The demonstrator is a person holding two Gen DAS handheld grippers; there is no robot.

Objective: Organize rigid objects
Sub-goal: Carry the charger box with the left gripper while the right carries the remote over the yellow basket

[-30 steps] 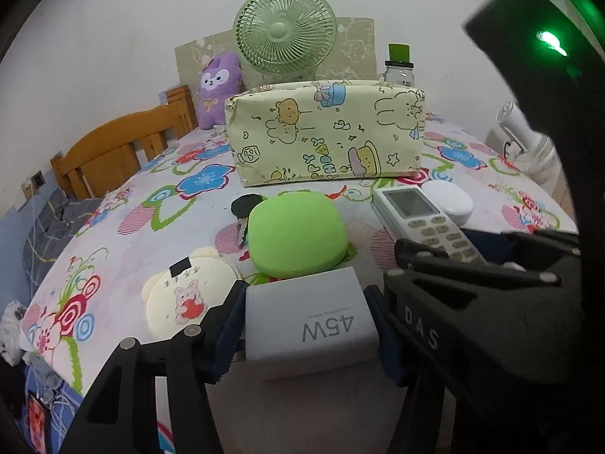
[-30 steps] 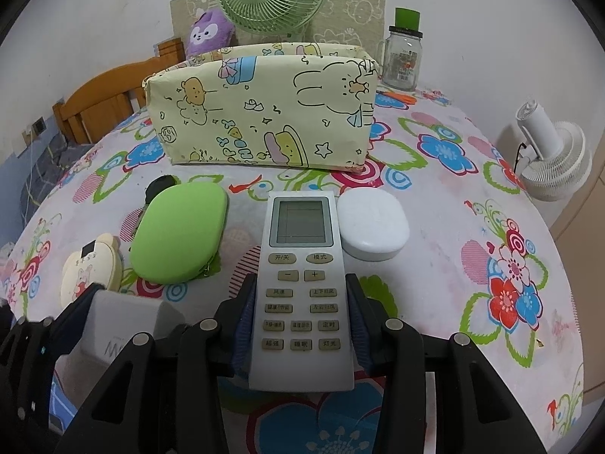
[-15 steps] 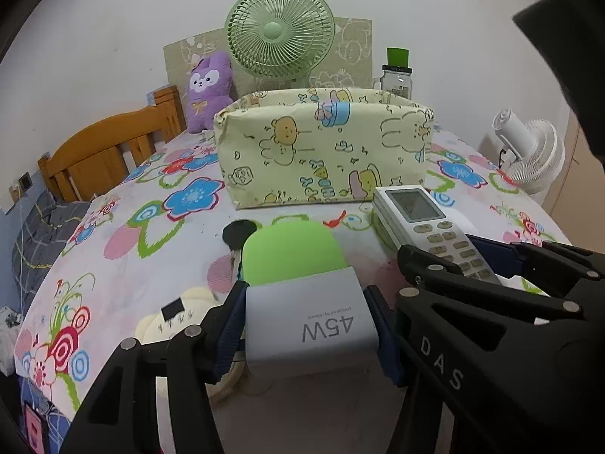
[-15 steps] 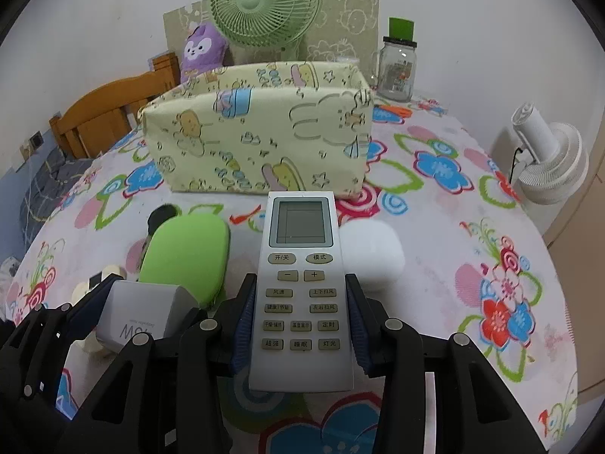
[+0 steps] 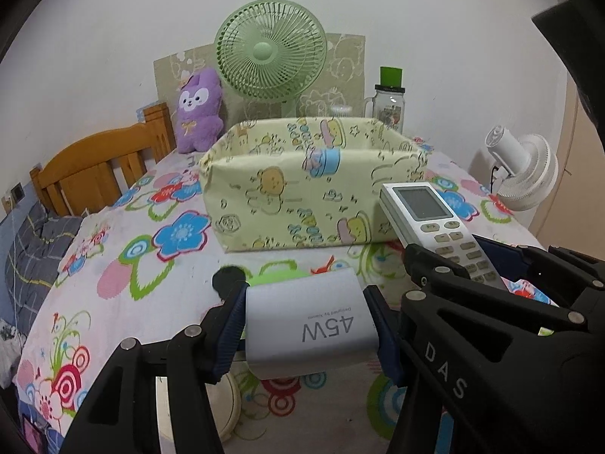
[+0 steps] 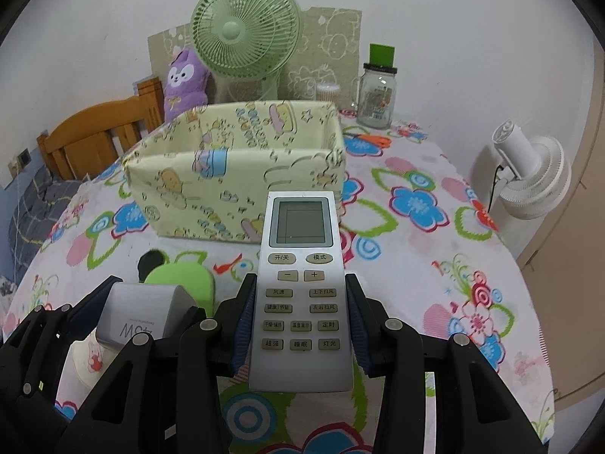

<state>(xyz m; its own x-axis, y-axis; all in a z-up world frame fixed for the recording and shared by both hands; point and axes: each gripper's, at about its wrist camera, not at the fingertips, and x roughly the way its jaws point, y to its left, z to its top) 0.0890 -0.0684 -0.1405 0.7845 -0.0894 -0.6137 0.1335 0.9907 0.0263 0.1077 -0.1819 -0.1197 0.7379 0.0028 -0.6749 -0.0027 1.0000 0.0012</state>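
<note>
My left gripper [image 5: 308, 325] is shut on a white charger block [image 5: 310, 321] printed "45W", held above the flowered tablecloth. My right gripper [image 6: 300, 317] is shut on a white air-conditioner remote [image 6: 300, 291], screen facing up. Each held object also shows in the other view: the remote [image 5: 435, 223] at the right, the charger [image 6: 140, 321] at the lower left. A yellow cartoon-print fabric box [image 5: 310, 185] with an open top stands beyond both grippers, in the middle of the table [image 6: 435, 249]. A green oval case [image 6: 181, 283] lies under the charger, mostly hidden.
A green fan [image 5: 270, 47], a purple plush [image 5: 198, 111] and a glass jar [image 5: 389, 102] stand behind the box. A cream round case [image 5: 225, 408] lies below the left gripper. A wooden headboard [image 5: 94, 166] is at left, a white floor fan [image 6: 529, 178] at right.
Both grippers have risen off the table with the charger and the remote; the box's open top now shows. The green case and the white oval case have slipped out of sight beneath them.
</note>
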